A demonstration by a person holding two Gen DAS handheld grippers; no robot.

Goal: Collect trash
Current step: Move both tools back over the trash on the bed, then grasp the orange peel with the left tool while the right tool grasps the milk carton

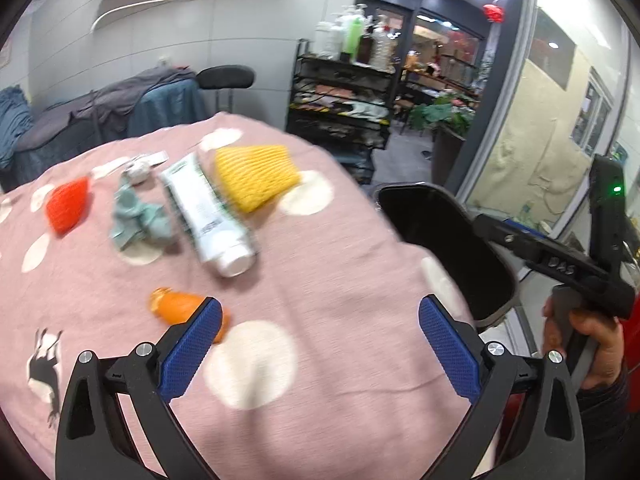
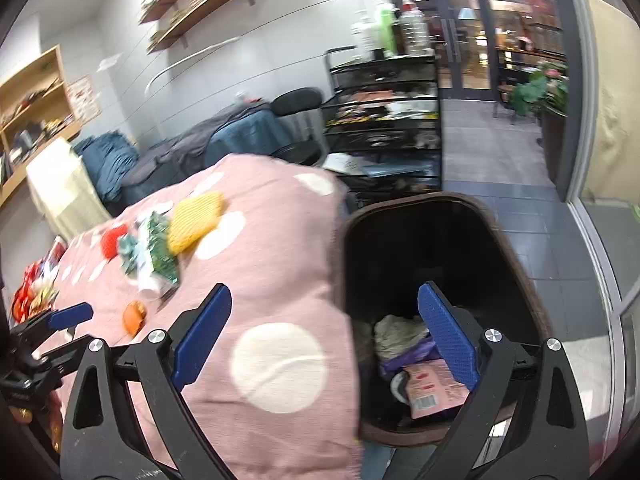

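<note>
Jaws spread on left gripper (image 1: pixel 320 344) over pink cloth (image 1: pixel 320 280); right gripper (image 2: pixel 324 336) jaws spread, empty, at bin (image 2: pixel 516 248) rim

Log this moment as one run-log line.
left gripper: open, empty, near orange peel | right gripper: open, empty, at bin | bin: holds trash | tube: on table

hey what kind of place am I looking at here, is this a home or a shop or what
Probably a small shop or salon-type room rather than a home, though I can't be sure. A black wire rack carries pump bottles, glass doors open onto a lit mall-like corridor, and a cloth-covered table stands beside a dark bin.
</note>
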